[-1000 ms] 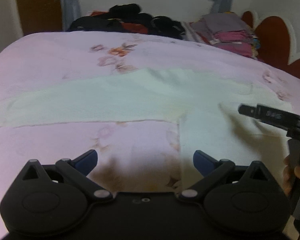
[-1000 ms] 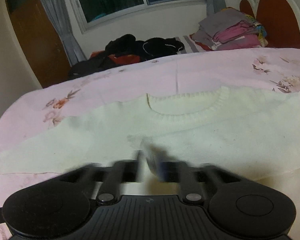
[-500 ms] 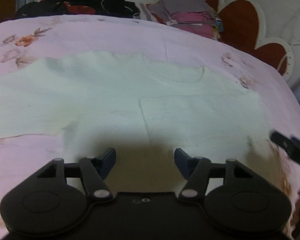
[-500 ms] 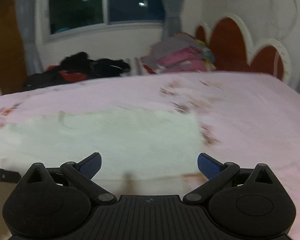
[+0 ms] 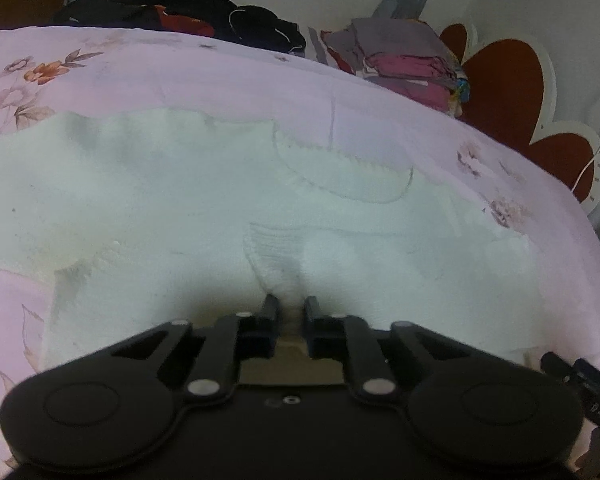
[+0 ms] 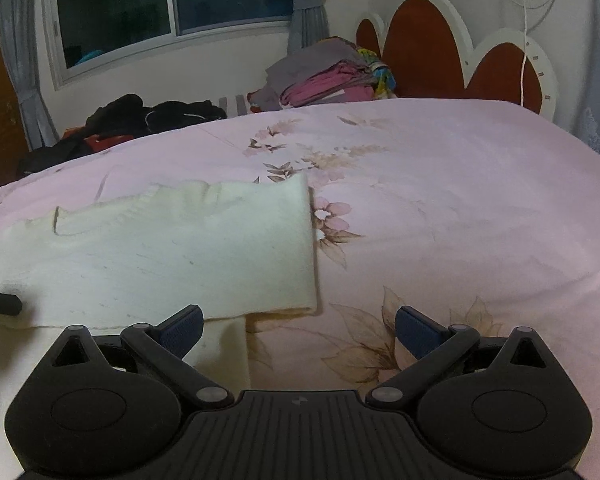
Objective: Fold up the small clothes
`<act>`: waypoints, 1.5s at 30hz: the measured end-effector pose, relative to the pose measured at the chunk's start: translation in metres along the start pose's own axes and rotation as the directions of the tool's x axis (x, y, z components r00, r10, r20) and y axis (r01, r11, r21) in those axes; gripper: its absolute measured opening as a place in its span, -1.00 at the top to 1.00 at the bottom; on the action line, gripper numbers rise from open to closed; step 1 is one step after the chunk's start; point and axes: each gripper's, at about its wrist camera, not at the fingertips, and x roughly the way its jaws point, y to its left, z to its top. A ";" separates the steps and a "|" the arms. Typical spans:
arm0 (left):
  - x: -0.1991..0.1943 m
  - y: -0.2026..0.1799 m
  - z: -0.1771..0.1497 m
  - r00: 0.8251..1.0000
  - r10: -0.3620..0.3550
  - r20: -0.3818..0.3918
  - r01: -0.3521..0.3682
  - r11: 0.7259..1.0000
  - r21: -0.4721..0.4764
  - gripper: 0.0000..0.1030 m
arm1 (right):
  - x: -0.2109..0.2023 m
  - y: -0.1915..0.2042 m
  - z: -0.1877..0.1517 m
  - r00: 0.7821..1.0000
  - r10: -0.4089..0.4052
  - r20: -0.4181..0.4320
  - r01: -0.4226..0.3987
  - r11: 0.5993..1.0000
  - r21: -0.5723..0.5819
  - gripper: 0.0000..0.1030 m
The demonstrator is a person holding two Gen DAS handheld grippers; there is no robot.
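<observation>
From the left wrist view, the cream sweater (image 5: 180, 208) lies flat on the pink floral bedspread (image 5: 220, 68), its long axis running across the bed from nine o'clock to three o'clock. The ribbed neckline (image 5: 340, 168) sits toward one o'clock and opens toward the far edge of the bed. The left hand-held gripper (image 5: 288, 312) at six o'clock has its jaws closing, nearly together, pinching a ribbed fold of the sweater that rises between the pads. A tip of the other gripper shows at four o'clock. Dark clothes (image 5: 204, 4) at twelve o'clock and a folded stack (image 5: 404, 56) at one o'clock rest at the far side, beside the red headboard (image 5: 504, 80).

From the right wrist view, the sweater (image 6: 180, 248) fills the nine o'clock side, its folded edge running from twelve towards six o'clock. The right hand-held gripper (image 6: 298, 326) stands spread wide with nothing between its blue pads (image 6: 414, 330), over the sweater's near corner and bare bedspread (image 6: 460, 200). A window (image 6: 172, 8) is at eleven o'clock.
</observation>
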 end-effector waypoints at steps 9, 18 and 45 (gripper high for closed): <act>-0.051 -0.008 0.026 0.981 -0.088 0.175 0.092 0.996 -0.016 0.83 | 0.010 0.008 -0.001 0.999 0.035 -0.013 -0.035 0.999 -0.028 -0.96; -0.066 0.015 0.040 0.971 -0.039 0.236 0.059 0.995 -0.077 0.83 | 0.039 0.024 0.006 0.996 0.077 -0.042 -0.078 0.997 -0.019 -0.08; -0.049 0.052 0.007 0.963 0.210 0.167 -0.208 0.978 -0.026 -0.56 | 0.083 0.016 0.066 0.987 0.149 -0.055 -0.143 0.985 0.101 0.12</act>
